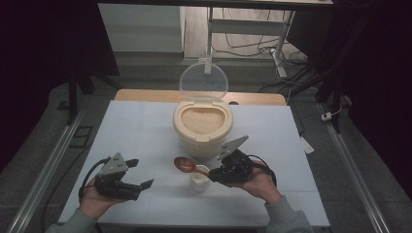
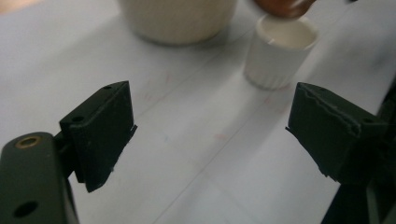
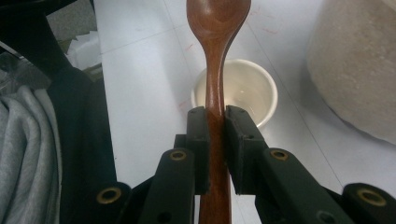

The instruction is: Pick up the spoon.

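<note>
On the left of the high view I saw the left gripper (image 1: 141,174) held in the left hand (image 1: 94,201) low above the white table (image 1: 136,131), with its jaws wide apart and nothing between them. The left gripper view gave me what the high view could not: the ribbed outer wall of the small white cup (image 2: 280,56), and the bare table between the two black pads (image 2: 105,133). In the middle of the high view the cream rice container (image 1: 201,127) stood with its clear lid (image 1: 203,80) raised upright behind it, and it was full of rice (image 1: 202,120). Just in front of it stood the cup (image 1: 199,180), close to the container but apart from it. The wooden spoon (image 1: 187,165) was over the cup, its bowl pointing to the left of the view. It was reddish brown and smooth, with an oval bowl and a narrow handle. In the right gripper view I saw the grip itself: the right gripper (image 3: 215,116) was clamped on the spoon handle (image 3: 215,154), the pads pressing both sides, and the cup (image 3: 238,91) looked empty below it. The right hand (image 1: 257,182) held this gripper pointing to the left, the wrist resting low near the table edge, and the grey sleeve (image 1: 286,218) came from the bottom
</note>
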Demonstrator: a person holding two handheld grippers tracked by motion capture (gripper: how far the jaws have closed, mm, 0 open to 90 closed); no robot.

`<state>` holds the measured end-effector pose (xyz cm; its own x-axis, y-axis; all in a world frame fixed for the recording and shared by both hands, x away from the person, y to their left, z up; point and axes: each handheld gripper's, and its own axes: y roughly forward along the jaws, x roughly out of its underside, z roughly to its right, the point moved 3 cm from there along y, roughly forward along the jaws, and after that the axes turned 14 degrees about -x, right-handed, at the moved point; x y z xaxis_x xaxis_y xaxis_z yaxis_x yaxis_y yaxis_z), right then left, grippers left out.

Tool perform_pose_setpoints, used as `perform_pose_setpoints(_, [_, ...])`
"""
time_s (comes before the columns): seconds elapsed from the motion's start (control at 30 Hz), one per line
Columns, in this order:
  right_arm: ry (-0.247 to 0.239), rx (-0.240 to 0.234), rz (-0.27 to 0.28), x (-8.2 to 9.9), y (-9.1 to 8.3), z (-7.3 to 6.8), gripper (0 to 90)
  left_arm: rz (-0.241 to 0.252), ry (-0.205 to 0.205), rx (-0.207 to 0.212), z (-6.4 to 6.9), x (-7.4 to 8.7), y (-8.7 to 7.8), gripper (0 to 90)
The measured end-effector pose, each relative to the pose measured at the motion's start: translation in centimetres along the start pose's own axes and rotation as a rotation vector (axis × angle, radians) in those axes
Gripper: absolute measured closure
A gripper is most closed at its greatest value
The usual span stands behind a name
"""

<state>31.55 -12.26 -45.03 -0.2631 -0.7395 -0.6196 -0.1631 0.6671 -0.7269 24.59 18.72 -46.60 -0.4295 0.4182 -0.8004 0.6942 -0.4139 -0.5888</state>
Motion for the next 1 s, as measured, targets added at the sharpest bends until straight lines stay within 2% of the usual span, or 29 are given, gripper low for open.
perform_pose_setpoints(0.13, [-0.005,-0.003,-0.007,-0.1,0.3,0.0,80.2,0.026,0.058,0.028,1.2,-2.3,0.0,15.0])
perform_pose_setpoints(0.23, [-0.014,-0.004,-0.003,-0.1,0.2,-0.1,80.2,0.027,0.11,0.053,2.2,-4.0,0.5,16.4])
perform_pose_setpoints(0.37, [-0.015,-0.012,0.001,-0.1,0.3,-0.1,80.2,0.013,0.205,0.086,3.8,-6.0,1.7,18.5])
perform_pose_setpoints(0.5, [-0.019,-0.023,0.007,-0.2,0.4,-0.3,80.2,-0.014,0.305,0.115,5.5,-7.4,3.2,22.5])
perform_pose_setpoints(0.7, [-0.028,-0.032,0.016,-0.4,0.5,-0.5,80.2,-0.053,0.412,0.149,7.1,-8.5,5.2,28.9])
perform_pose_setpoints(0.83, [-0.029,-0.039,0.015,-0.4,0.6,-0.5,80.2,-0.093,0.472,0.17,7.8,-8.6,6.2,34.1])
perform_pose_setpoints(1.0, [-0.042,-0.046,0.01,-0.4,0.7,-0.6,80.2,-0.135,0.522,0.191,8.1,-8.3,7.0,42.7])
